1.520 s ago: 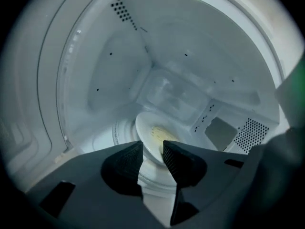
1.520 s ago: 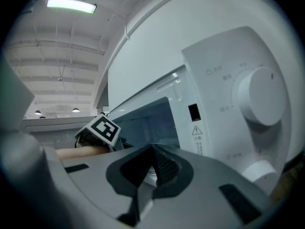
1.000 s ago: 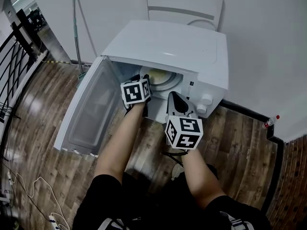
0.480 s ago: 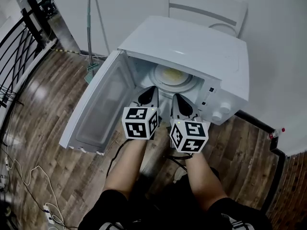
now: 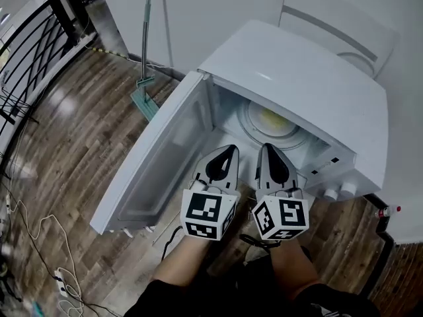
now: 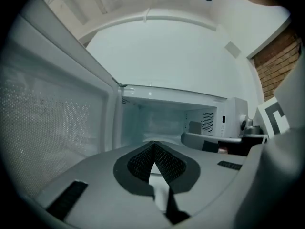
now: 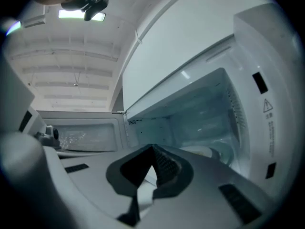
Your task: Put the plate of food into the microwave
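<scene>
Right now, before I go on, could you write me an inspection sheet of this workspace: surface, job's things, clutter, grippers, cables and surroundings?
Surface: wood-plank floor; the microwave stands on it.
Job's things: microwave door swung open to the left; plate of food inside on the turntable.
Clutter: small red-capped bottle near the wall at right.
Grippers: left gripper and right gripper side by side in front of the opening, fingers together, nothing between them.
Cables: white cables and a power strip on the floor at left; a dark cable near the person's leg.
Surroundings: mop leaning on the white wall; black railing at far left.
</scene>
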